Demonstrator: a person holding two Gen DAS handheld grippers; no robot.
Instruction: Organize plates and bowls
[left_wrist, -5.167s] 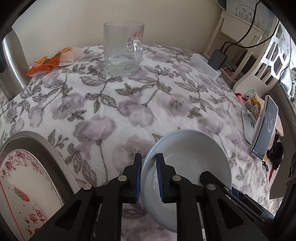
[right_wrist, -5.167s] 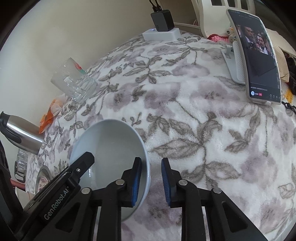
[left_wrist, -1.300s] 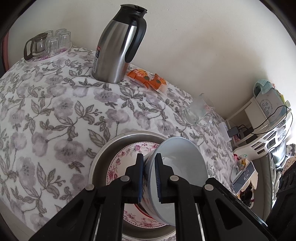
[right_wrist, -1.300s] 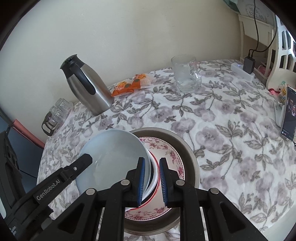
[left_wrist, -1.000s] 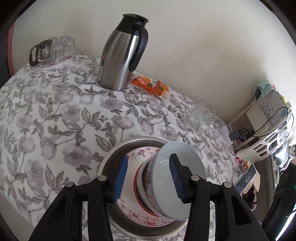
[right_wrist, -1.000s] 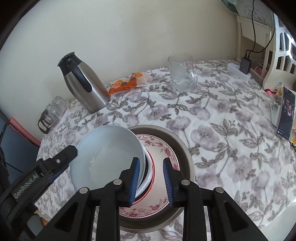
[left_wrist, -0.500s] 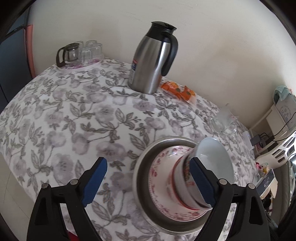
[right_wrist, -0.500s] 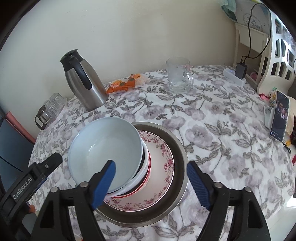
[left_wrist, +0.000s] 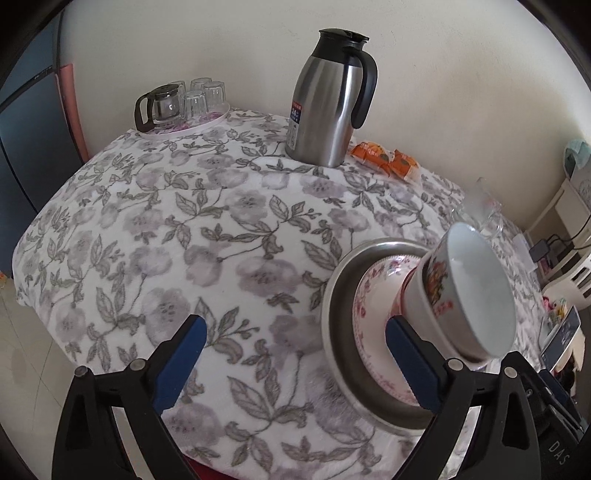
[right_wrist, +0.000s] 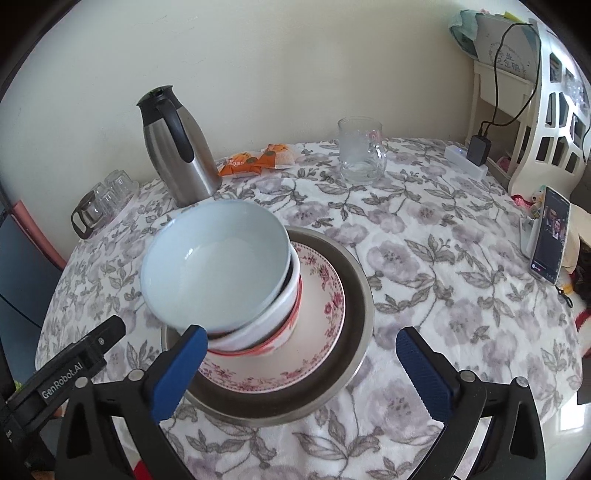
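A pale blue bowl (right_wrist: 218, 262) sits on top of a white bowl with red print (right_wrist: 273, 317), on a floral plate (right_wrist: 317, 332), all inside a steel basin (right_wrist: 358, 295) on the flowered tablecloth. The same stack shows at the right of the left wrist view, blue bowl (left_wrist: 480, 284), plate (left_wrist: 373, 306), basin (left_wrist: 336, 332). My left gripper (left_wrist: 295, 365) is open and empty, pulled back left of the stack. My right gripper (right_wrist: 299, 373) is open and empty, in front of the basin.
A steel thermos jug (right_wrist: 177, 147), orange snack packets (right_wrist: 255, 160) and a glass mug (right_wrist: 360, 151) stand at the back. A tray of glasses with a small teapot (left_wrist: 181, 107) is far left. A phone on a stand (right_wrist: 550, 240) is at the right table edge.
Both grippers carried the blue bowl over to the basin, set it on the stacked bowls, opened wide and drew back from the stack.
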